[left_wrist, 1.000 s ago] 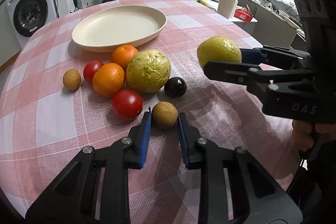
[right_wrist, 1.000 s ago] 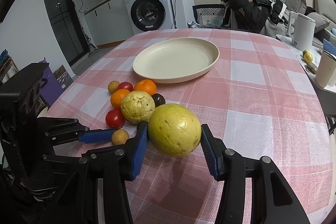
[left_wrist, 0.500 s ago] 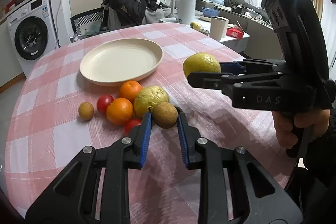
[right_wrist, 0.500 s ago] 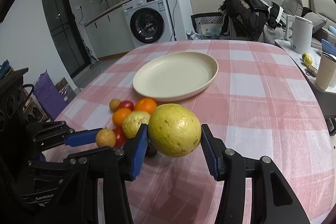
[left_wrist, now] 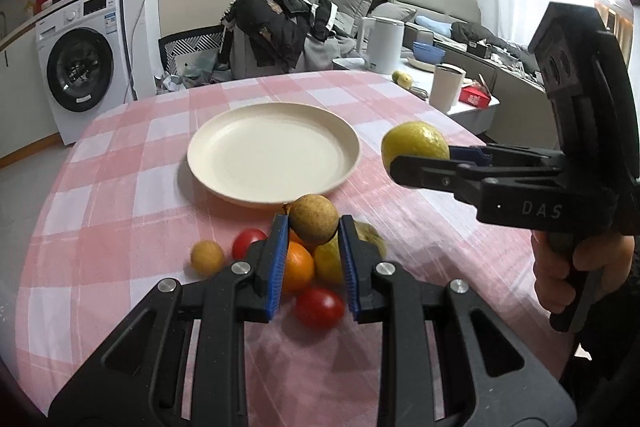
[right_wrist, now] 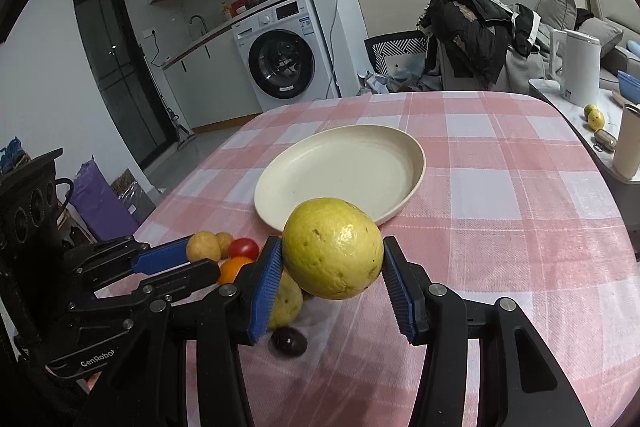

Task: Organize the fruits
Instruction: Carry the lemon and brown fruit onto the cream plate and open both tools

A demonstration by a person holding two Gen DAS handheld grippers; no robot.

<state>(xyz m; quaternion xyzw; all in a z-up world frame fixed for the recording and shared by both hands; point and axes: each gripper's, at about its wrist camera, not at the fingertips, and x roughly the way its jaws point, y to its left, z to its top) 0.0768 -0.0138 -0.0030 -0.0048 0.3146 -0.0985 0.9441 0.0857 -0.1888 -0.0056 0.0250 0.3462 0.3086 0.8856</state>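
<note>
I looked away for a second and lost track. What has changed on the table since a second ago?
The left gripper, shut on the small brown fruit, has lifted it off the cloth toward the plate. The right gripper has raised its yellow-green fruit too. The plate is still bare; the other fruits have not moved.

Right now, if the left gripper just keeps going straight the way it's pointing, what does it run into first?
Most likely the cream plate. The left gripper, shut on a small brown fruit, points over the fruit pile at the plate's near rim. Depth is unclear, so it might pass just above.
</note>
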